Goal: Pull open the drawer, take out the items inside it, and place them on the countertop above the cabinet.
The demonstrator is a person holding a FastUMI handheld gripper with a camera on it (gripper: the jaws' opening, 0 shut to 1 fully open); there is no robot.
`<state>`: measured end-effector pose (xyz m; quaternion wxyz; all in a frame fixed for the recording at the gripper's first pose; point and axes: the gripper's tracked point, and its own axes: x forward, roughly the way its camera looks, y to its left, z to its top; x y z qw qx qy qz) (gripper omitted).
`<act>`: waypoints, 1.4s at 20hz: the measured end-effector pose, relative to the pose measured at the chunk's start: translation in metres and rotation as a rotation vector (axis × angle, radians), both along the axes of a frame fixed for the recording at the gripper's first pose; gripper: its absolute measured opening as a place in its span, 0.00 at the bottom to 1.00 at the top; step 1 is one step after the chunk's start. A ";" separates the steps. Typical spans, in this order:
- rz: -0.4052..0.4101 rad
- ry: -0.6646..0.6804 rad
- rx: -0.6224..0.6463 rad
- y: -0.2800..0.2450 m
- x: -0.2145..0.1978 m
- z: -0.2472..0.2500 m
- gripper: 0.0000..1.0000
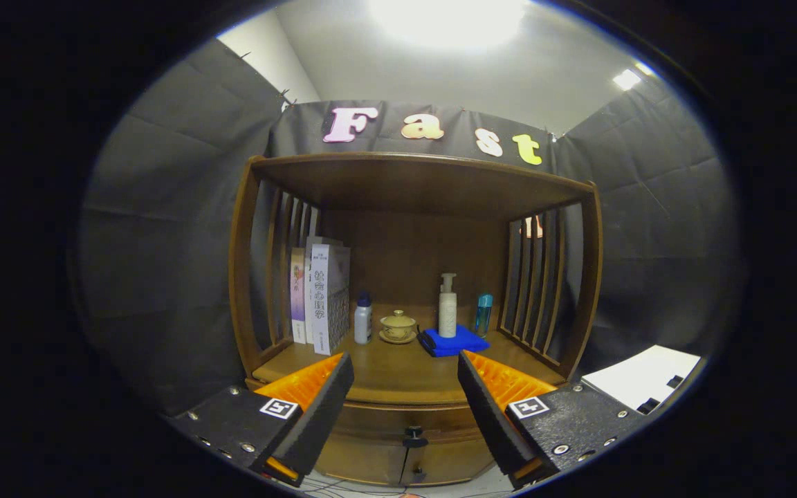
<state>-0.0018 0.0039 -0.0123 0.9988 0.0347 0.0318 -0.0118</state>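
Gripper (405, 377) released, fingers spread, holding nothing | drawer (405, 418) shut, its knob (413, 436) between fingers | countertop (398, 370) carries books (326, 297), bottles, cup (398, 326), blue cloth (455, 341)

The camera rides on the gripper (405, 401), looking forward along its spread, empty fingers. It faces the cabinet (412, 277) front-on, fairly near, level with the countertop (398, 373).
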 end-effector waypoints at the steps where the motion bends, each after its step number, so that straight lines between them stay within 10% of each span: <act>1: 0.005 -0.013 0.019 0.001 -0.001 0.004 0.95; 28: 0.012 0.200 -0.122 -0.033 0.064 -0.142 0.95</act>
